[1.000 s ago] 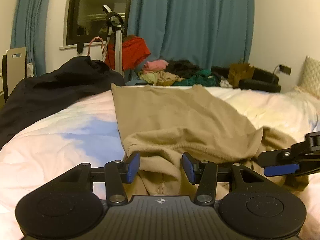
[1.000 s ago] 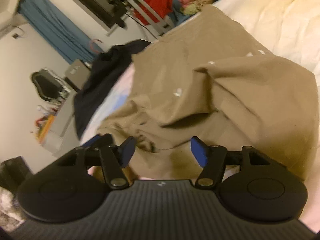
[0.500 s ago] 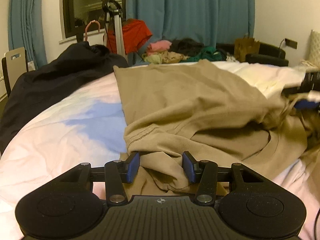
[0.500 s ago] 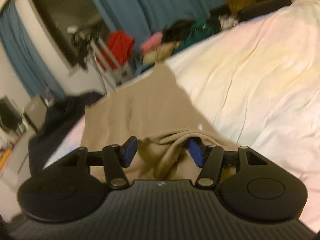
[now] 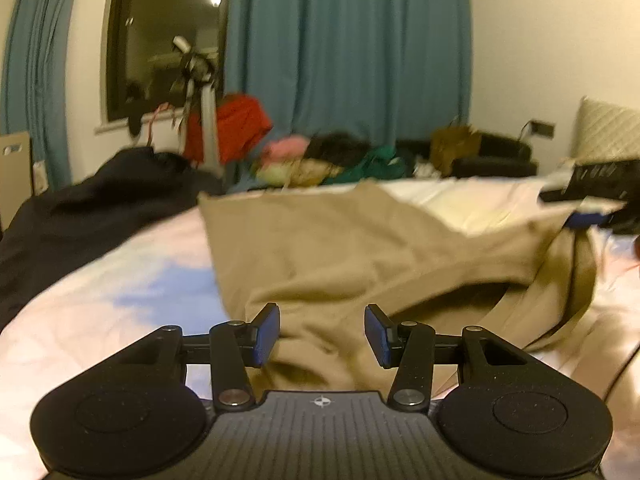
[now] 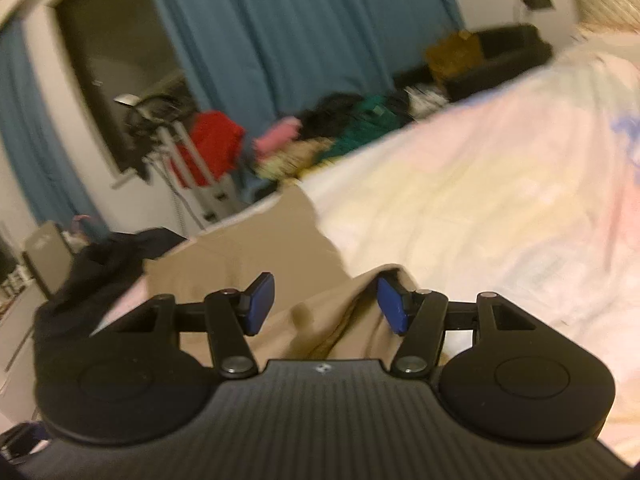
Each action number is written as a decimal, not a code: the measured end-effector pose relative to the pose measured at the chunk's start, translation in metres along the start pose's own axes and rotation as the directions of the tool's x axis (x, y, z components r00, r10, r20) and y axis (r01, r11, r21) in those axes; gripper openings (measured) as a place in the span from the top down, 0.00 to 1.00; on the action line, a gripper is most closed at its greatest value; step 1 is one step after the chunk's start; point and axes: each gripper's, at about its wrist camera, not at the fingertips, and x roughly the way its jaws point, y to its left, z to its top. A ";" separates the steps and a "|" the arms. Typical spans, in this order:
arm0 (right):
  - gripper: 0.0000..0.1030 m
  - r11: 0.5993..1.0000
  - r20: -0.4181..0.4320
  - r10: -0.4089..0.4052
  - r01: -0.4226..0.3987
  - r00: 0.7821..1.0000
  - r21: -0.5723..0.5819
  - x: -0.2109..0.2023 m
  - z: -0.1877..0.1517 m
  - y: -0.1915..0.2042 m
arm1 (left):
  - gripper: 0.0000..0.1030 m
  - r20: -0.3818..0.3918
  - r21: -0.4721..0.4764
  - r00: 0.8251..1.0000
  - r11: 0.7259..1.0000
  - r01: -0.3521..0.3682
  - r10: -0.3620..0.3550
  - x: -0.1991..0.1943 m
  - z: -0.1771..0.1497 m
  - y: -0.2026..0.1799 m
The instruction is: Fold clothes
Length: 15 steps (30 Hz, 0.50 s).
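Lying across the pastel bedspread (image 5: pixel 120 292), the tan garment (image 5: pixel 328 248) bunches up between my left gripper (image 5: pixel 322 334) pads, which stand partly apart without clearly pinching it. My right gripper (image 6: pixel 326 300) also straddles a raised fold, fingers moderately wide; whether they grip, I cannot tell.

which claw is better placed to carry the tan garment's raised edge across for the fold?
Right, probably. In the left wrist view the right claw has the tan garment lifted in a tent off the bed. The left claw sits low over bunched fabric, likelier an anchor.
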 end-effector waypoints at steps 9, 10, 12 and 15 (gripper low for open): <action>0.40 0.989 0.013 -0.147 0.147 0.989 0.005 -0.031 0.013 -0.028 | 0.52 -0.040 0.037 0.999 0.999 0.002 0.000 0.015 -0.002 -0.009; 0.40 0.992 0.029 -0.124 0.125 0.992 -0.031 -0.033 0.013 -0.022 | 0.52 -0.039 0.036 0.999 0.999 0.003 -0.002 0.015 -0.002 -0.009; 0.40 0.987 0.016 -0.027 0.029 1.000 -0.160 -0.028 0.007 0.000 | 0.52 -0.026 0.035 1.000 0.999 0.001 0.000 0.013 -0.002 -0.009; 0.42 0.933 -0.090 0.123 -0.146 0.988 -0.328 -0.006 -0.017 0.041 | 0.52 -0.012 0.034 1.000 0.999 -0.012 0.012 0.010 -0.001 -0.008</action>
